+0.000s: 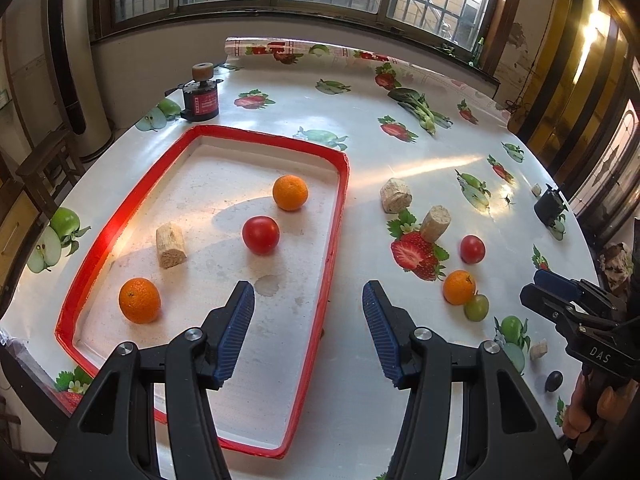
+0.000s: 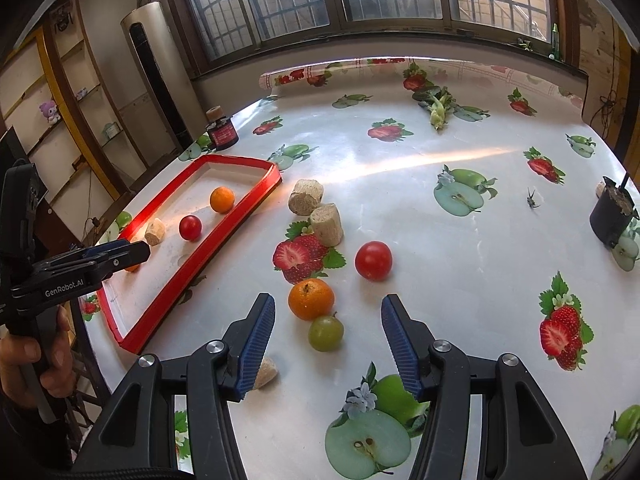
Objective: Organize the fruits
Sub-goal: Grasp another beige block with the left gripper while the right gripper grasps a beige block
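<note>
A red-rimmed white tray holds two oranges, a red tomato and a beige cork-like chunk. On the table to its right lie an orange, a green grape and a red tomato. My left gripper is open and empty above the tray's near right rim. My right gripper is open and empty, just before the grape and orange.
Two beige chunks lie right of the tray, a small one by my right gripper's left finger. A black-red jar stands behind the tray. Greens lie far back. A black pot stands at right. A dark small fruit lies at the table's near right.
</note>
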A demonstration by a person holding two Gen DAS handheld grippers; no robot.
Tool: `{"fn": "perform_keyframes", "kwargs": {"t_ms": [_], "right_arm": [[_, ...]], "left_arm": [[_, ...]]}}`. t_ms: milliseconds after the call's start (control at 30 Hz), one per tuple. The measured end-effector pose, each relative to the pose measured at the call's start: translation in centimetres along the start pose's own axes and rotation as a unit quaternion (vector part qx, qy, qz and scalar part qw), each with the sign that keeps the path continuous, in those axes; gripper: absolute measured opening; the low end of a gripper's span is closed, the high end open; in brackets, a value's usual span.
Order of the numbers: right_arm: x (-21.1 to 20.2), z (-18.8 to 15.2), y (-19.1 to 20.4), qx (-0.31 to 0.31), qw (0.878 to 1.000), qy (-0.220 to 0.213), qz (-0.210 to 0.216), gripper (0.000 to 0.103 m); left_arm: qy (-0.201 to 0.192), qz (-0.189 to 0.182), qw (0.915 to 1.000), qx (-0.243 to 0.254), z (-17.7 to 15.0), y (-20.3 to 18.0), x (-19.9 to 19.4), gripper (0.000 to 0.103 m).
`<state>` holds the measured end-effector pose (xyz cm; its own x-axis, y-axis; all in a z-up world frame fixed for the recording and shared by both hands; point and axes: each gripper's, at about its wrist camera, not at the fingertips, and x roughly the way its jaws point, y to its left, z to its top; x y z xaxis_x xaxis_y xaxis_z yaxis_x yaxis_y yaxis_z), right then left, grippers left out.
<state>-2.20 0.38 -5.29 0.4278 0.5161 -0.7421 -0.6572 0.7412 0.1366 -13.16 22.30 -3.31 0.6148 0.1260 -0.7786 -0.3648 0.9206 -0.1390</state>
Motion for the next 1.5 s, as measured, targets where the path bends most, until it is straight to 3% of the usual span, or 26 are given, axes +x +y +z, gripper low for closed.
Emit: {"fn": "perform_keyframes", "kwargs": {"t_ms": [200, 333, 667, 933, 1267, 1400, 1500], "right_arm": [[-1.1, -0.9, -1.1, 0.011, 1.0, -0.004, -0.011, 0.058], [-2.0, -1.7, -2.1, 0.02, 1.0, -0.005, -0.023, 0.058], [-4.8, -5.5, -4.8, 0.054, 0.997, -0.008, -0.056, 0.058], [-3.8, -8.9, -6.3, 0.069, 0.994, 0.028, -0.074, 0.058], [-1.7, -8.6, -5.4, 0.047, 0.995, 0.05, -0.07, 0.057], [-1.1, -8.5, -5.1, 0.037, 0.994, 0.055, -0.083, 0.044], [-1.0, -8.4, -5.3, 0.034, 0.994, 0.056, -0.088, 0.029]], "left_arm": [[0.004, -0.016, 0.9998, 0.015, -0.6, -1.9, -0.1, 0.055], [0.005, -0.031, 0.9991, 0.029, -1.3, -3.5, -0.2, 0.064], [0.027, -0.066, 0.9952, 0.068, -2.9, -7.3, 0.7, 0.065], [0.056, -0.08, 0.9902, 0.1, -5.0, -9.9, 2.0, 0.065], [0.077, -0.09, 0.9874, 0.105, -5.5, -10.5, 3.5, 0.065], [0.082, -0.088, 0.9866, 0.11, -5.7, -10.7, 4.5, 0.064], [0.077, -0.085, 0.9859, 0.122, -5.7, -11.0, 4.8, 0.051]]}}
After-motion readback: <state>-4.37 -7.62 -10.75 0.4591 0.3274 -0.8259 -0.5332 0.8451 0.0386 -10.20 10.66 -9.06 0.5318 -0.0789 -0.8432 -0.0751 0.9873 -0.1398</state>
